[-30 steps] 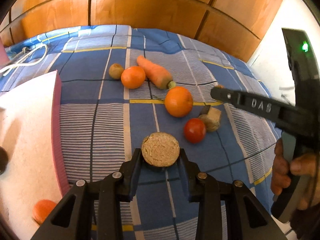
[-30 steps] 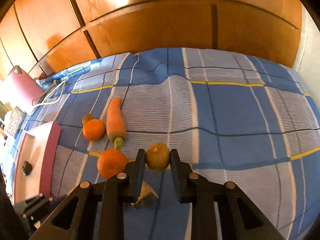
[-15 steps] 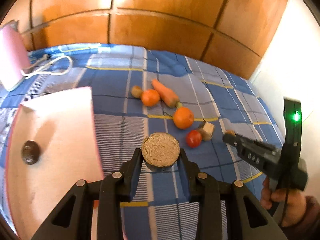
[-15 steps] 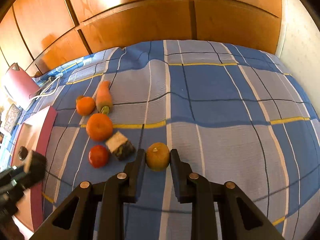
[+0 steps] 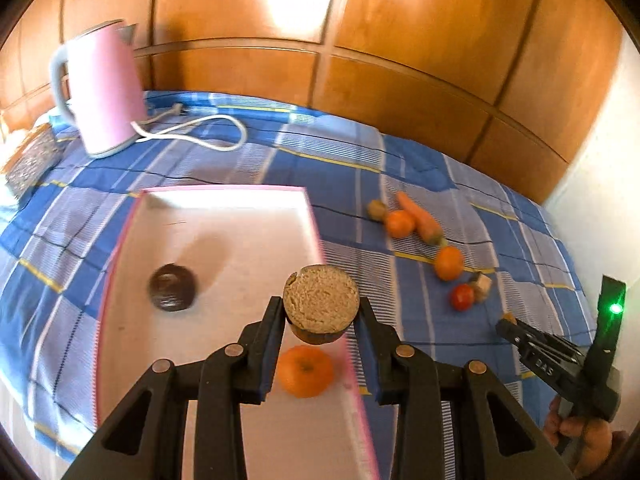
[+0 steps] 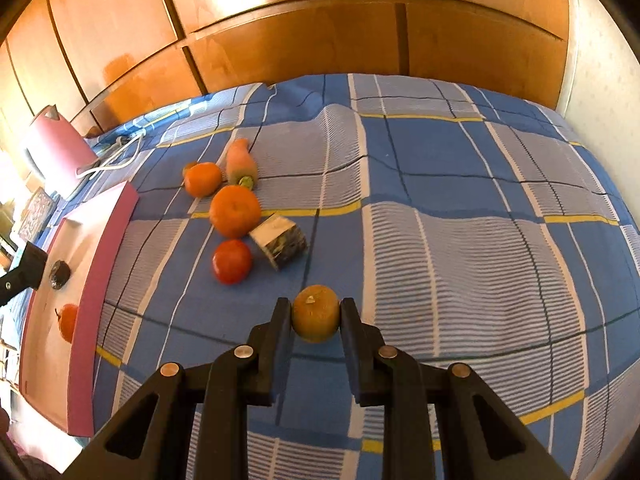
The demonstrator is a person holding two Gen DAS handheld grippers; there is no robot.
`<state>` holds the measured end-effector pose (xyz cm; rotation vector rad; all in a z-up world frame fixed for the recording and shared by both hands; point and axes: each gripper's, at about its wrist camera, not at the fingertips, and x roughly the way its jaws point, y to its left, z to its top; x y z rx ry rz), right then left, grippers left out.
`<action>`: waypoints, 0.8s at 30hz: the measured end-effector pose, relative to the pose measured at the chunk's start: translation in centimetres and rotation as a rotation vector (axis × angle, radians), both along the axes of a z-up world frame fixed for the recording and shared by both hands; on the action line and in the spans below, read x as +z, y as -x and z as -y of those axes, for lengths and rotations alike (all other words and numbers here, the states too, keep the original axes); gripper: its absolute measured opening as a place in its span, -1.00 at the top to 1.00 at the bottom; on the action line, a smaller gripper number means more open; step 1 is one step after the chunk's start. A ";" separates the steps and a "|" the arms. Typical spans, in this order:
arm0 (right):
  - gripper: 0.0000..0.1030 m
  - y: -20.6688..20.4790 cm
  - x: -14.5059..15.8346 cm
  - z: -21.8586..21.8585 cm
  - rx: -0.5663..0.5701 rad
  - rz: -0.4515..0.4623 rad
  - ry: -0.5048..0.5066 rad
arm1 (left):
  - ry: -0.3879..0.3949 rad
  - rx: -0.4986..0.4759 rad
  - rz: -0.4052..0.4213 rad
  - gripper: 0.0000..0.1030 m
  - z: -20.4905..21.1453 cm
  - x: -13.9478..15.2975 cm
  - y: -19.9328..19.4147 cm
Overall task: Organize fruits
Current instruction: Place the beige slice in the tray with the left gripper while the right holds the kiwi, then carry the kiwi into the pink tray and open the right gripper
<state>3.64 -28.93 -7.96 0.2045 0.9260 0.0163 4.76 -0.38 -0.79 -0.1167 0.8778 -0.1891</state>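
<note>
My left gripper (image 5: 320,312) is shut on a round brown half fruit with a tan cut face (image 5: 321,298), held above the right edge of the pink tray (image 5: 224,240). In the tray lie an orange (image 5: 305,371) and a dark round fruit (image 5: 173,287). My right gripper (image 6: 315,316) is shut on a small yellow-brown fruit (image 6: 315,313) above the blue checked cloth. On the cloth lie two oranges (image 6: 235,211) (image 6: 203,179), a tomato (image 6: 232,261), a carrot (image 6: 240,162) and a cut brown chunk (image 6: 280,240). The right gripper also shows in the left wrist view (image 5: 510,322).
A pink kettle (image 5: 100,88) with a white cord (image 5: 200,128) stands at the back left of the cloth. A wooden panelled wall (image 6: 320,32) runs behind. A patterned box (image 5: 30,156) lies at the far left edge.
My left gripper has swung left with the half fruit, from the loose fruits to over the tray. My right gripper has drawn back from the fruit pile with its small fruit.
</note>
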 end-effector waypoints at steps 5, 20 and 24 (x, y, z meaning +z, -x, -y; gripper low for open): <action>0.52 0.3 0.0 -0.9 0.021 -0.001 0.007 | -0.010 0.077 -0.012 0.31 -2.9 -0.8 -0.3; 0.52 0.9 0.4 -2.9 0.071 0.008 0.015 | -0.033 0.228 -0.021 -0.02 -8.4 -1.9 0.8; 0.52 1.0 0.7 -3.8 0.103 0.013 0.011 | -0.031 0.229 -0.027 -0.02 -8.2 -2.0 1.4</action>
